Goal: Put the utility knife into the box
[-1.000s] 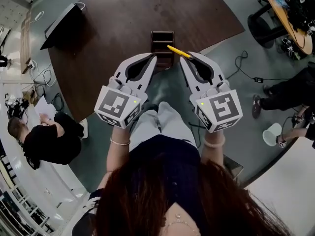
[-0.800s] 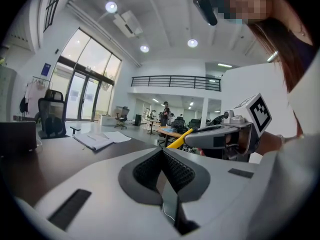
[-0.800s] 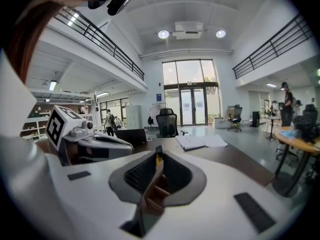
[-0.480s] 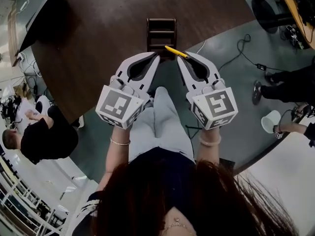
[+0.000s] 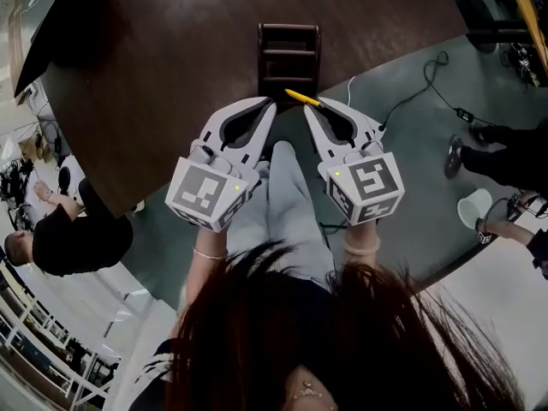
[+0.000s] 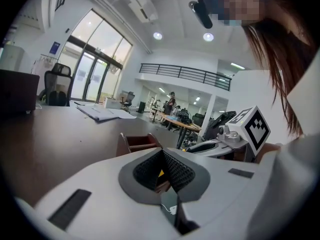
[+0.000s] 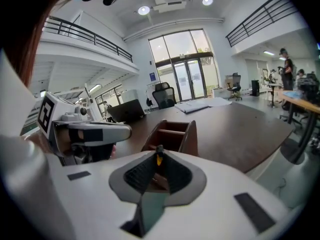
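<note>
Utility knife (image 5: 301, 98), yellow, is pinched crosswise between the closed fingers (image 5: 322, 120) of the right gripper (image 5: 310, 107), at the near end of the brown box (image 5: 289, 58). The box stands at the edge of the dark counter (image 5: 171, 58). Just beside the right gripper, the left gripper (image 5: 271, 104) has its fingers pressed together on nothing.
</note>
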